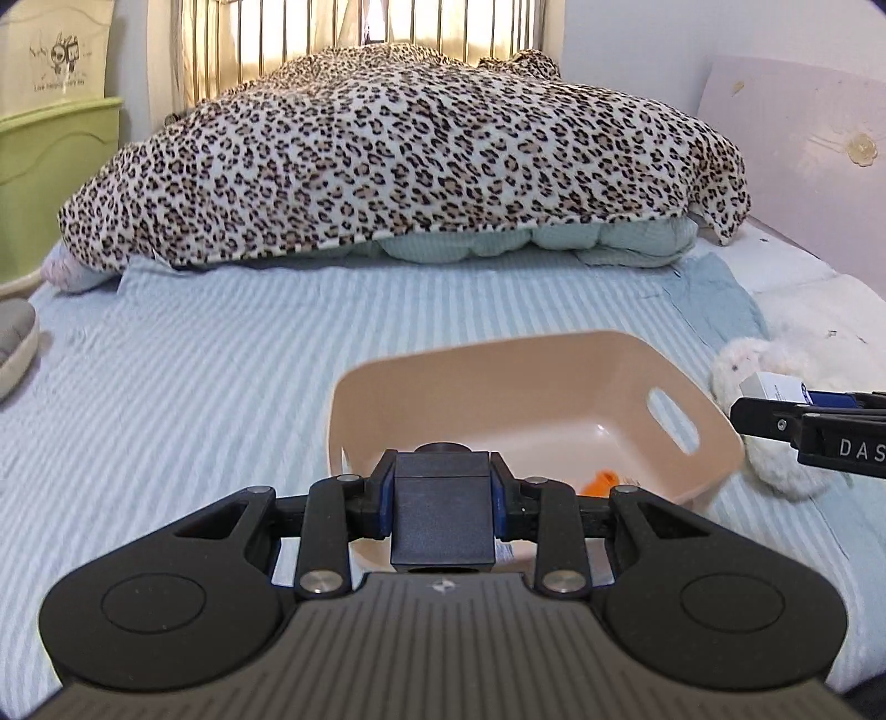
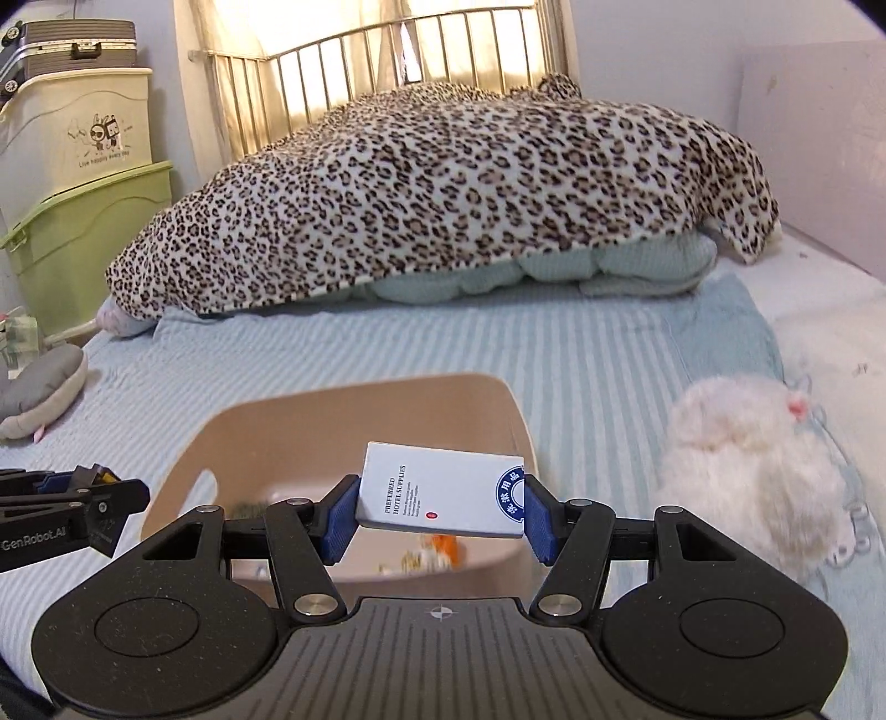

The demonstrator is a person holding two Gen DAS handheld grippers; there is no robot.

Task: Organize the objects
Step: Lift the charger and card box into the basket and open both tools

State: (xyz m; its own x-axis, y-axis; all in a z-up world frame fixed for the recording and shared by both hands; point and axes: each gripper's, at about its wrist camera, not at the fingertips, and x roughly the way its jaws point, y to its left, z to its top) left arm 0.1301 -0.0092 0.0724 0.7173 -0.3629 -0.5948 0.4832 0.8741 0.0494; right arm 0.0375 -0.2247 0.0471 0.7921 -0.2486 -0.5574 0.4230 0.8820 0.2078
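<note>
The white box [image 2: 443, 490], printed "PREFERRED HOTEL SUPPLIES" with a blue round seal at one end, was clamped between the blue pads [image 2: 340, 512] of the right claw [image 2: 440, 518], held above the near rim of the beige basket [image 2: 354, 410]. Its far edge was tilted slightly up. The dark grey block [image 1: 441, 512] sat gripped between the fingers of the left claw [image 1: 441, 507], likewise held over the near edge of the basket [image 1: 703, 437].

Directly below and ahead of both claws, the basket rested on the striped blue bed sheet [image 1: 194, 387]. An orange item [image 1: 601, 481] and some small pale pieces lay on its floor; their nature could not be determined. A slot handle was cut in the wall to the right of the left claw.

In the left wrist view, the right claw [image 1: 775, 412] entered from the right, just beyond the basket's right wall, with the box [image 1: 772, 386] visible at its tip. In the right wrist view, the left claw [image 2: 105, 487] entered from the left, beside the basket.

To the right of the right claw, a fluffy white plush toy [image 2: 753, 471] lay on the sheet. A grey plush item [image 2: 39, 393] lay far to the left.

Beyond the basket, a leopard-print blanket [image 2: 454, 194] covered a pale green quilt [image 2: 609, 266]. Behind that stood a metal-barred headboard [image 2: 387, 50], with green and cream storage bins [image 2: 94, 221] at far left.
</note>
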